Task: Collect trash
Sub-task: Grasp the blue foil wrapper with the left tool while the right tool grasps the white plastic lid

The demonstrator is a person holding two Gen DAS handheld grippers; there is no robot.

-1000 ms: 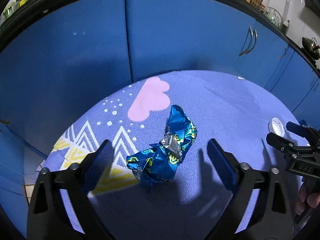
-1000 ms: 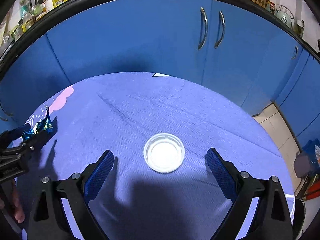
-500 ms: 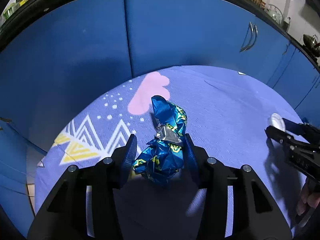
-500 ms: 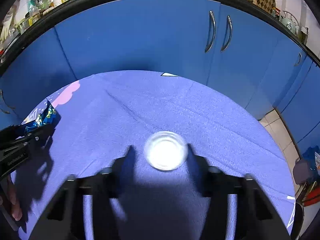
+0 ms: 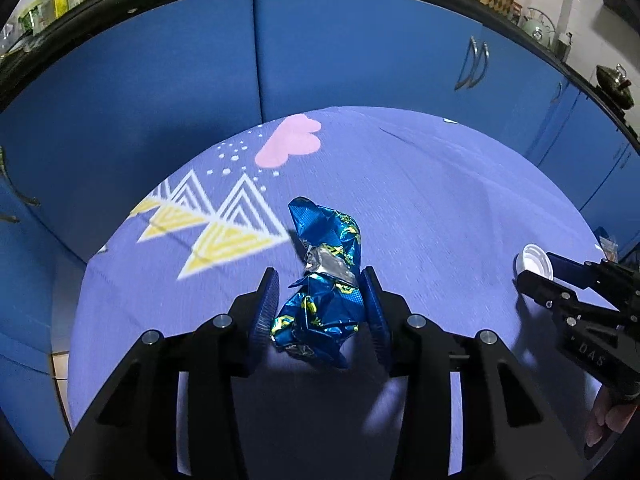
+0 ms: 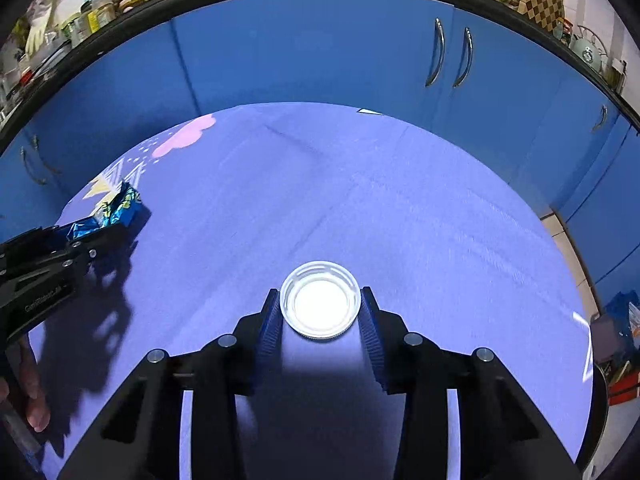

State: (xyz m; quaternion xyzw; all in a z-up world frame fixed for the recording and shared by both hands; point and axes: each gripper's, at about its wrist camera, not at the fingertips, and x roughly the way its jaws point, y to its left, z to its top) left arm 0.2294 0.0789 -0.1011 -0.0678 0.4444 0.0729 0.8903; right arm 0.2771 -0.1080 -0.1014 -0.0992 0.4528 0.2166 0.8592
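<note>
A crumpled blue foil wrapper [image 5: 326, 280] with silver and yellow patches is held upright between the pads of my left gripper [image 5: 320, 308], which is shut on it above the purple mat [image 5: 440, 200]. It also shows in the right wrist view [image 6: 116, 210]. A white plastic lid [image 6: 320, 304], hollow side up, sits between the pads of my right gripper [image 6: 320, 312], which is shut on it. In the left wrist view the lid [image 5: 534, 260] shows at the tip of the right gripper [image 5: 548, 272].
The purple mat has a pink cloud [image 5: 290, 146] and yellow and white triangles [image 5: 216, 224] at its left. Blue cabinet doors [image 6: 320, 48] with metal handles [image 6: 452, 58] ring the mat. Tiled floor and bags [image 6: 624, 320] lie to the right.
Both grippers closed from wide open: the left one on the foil wrapper, the right one on the white lid. The wrapper now stands upright and both cameras sit higher over the mat.
</note>
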